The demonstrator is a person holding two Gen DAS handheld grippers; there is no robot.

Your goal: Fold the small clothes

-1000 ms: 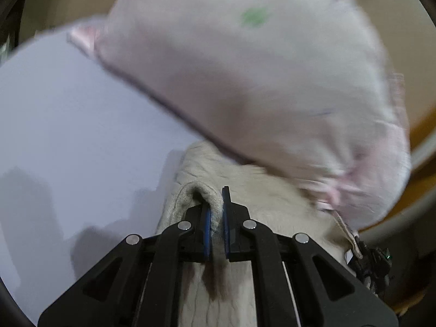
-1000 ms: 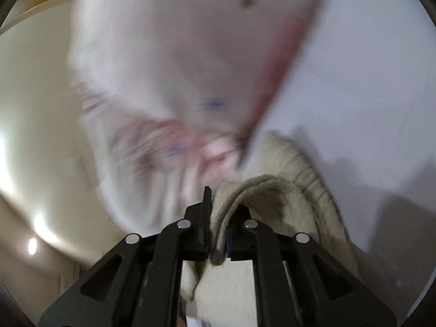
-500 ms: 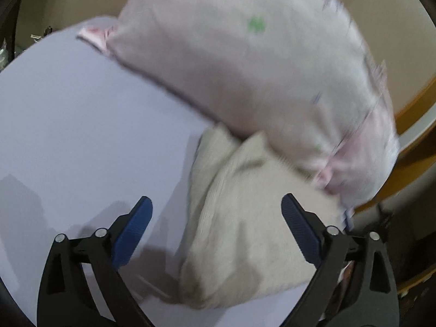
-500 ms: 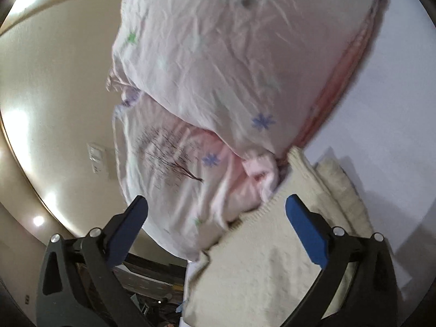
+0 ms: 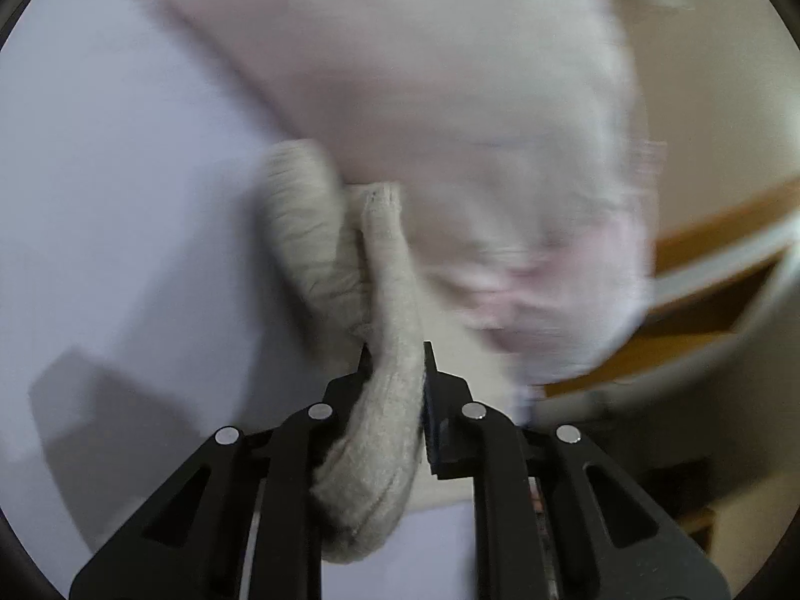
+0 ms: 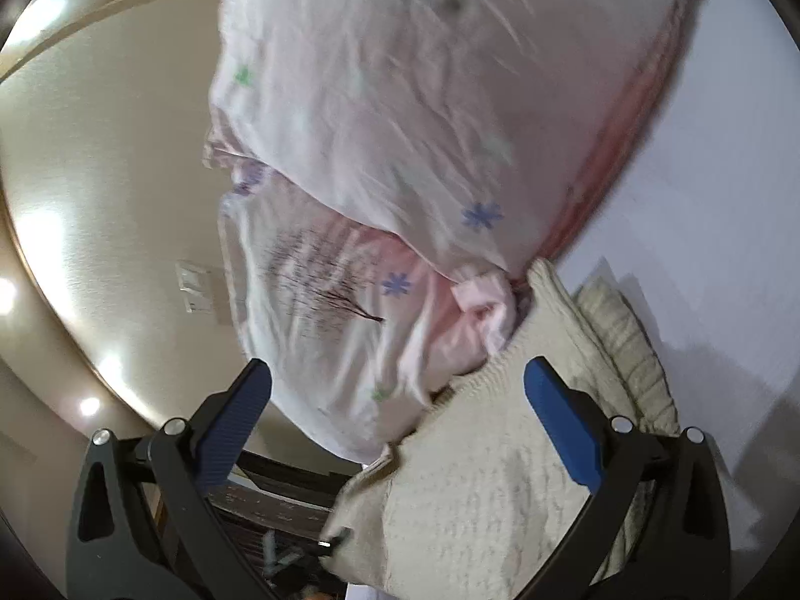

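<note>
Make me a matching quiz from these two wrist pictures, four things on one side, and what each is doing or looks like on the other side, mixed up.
Things:
1. left gripper
2. right gripper
3. beige knit garment
4. pink garment

States:
A. printed with small blue and green stars
B. open, holding nothing
C. shut on cloth
D. ribbed cream knit, pinched at one fold

Pairs: 1-C, 2-B, 3-D, 4-A
</note>
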